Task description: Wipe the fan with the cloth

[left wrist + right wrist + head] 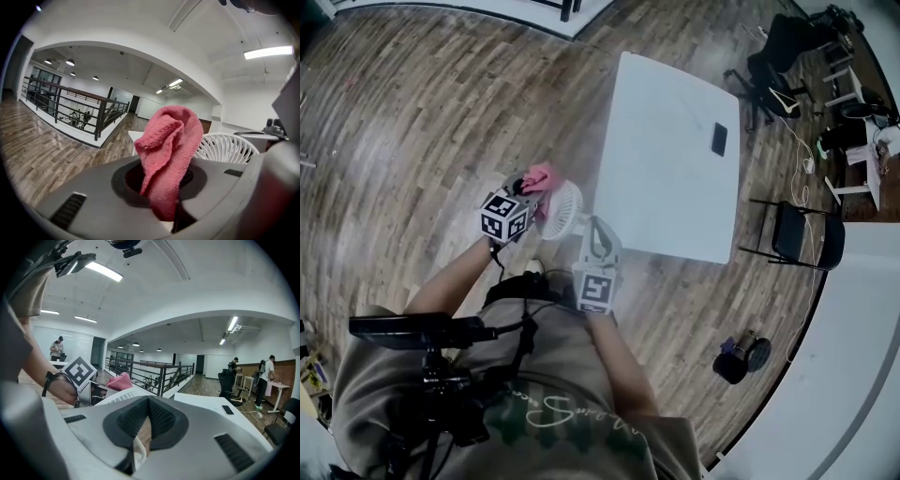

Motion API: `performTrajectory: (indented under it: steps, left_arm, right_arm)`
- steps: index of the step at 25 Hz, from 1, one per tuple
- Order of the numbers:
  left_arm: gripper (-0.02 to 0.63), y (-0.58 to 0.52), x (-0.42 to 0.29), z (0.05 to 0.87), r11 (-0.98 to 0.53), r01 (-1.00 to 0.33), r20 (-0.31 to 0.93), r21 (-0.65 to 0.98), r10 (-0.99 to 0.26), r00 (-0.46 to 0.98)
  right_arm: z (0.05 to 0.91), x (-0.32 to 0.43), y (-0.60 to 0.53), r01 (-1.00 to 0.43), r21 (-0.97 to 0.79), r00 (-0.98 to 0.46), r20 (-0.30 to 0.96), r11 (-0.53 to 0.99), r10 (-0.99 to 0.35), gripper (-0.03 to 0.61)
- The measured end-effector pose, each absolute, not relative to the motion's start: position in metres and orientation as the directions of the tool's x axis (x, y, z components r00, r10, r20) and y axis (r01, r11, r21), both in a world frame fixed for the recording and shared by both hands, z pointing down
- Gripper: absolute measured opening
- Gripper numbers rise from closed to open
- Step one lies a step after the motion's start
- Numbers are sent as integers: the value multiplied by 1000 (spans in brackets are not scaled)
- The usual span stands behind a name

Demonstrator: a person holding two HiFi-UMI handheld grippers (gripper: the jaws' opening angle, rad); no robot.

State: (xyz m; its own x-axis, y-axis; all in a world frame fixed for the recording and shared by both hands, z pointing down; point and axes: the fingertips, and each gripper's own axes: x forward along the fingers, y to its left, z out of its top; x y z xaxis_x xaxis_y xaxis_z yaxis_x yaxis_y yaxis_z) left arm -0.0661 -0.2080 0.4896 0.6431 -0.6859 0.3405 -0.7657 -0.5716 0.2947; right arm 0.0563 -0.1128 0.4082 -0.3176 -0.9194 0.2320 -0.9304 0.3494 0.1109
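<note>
My left gripper [530,189] is shut on a bunched pink cloth [540,176], which rises out of the jaws [171,140] in the left gripper view. The cloth rests at the top left rim of a small white fan [562,209], held in the air in front of me. The fan's grille [226,146] shows just right of the cloth. My right gripper [589,227] comes at the fan from below right, its jaws nearly closed on a thin white part of the fan [137,449]. From the right gripper view, the cloth [121,380] lies over the grille [118,397].
A white table [675,187] stands just beyond the fan, with a black phone [719,139] lying on it. A folding chair [799,236] stands at the table's right, office chairs and desks at the far right. Dark things [741,356] lie on the wooden floor.
</note>
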Motion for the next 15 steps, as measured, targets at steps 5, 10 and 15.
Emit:
performTrajectory:
  steps: [5, 10, 15]
  left_arm:
    - [100, -200, -75, 496, -560, -777, 351, 287, -693, 629]
    - [100, -188, -82, 506, -555, -785, 365, 276, -695, 620]
    - [100, -173, -84, 511, -564, -788, 383, 247, -690, 614]
  right_arm:
    - [405, 56, -108, -935, 100, -311, 228, 340, -923, 26]
    - [406, 53, -99, -931, 100, -321, 238, 352, -917, 26]
    - [410, 57, -95, -932, 94, -321, 230, 349, -919, 26]
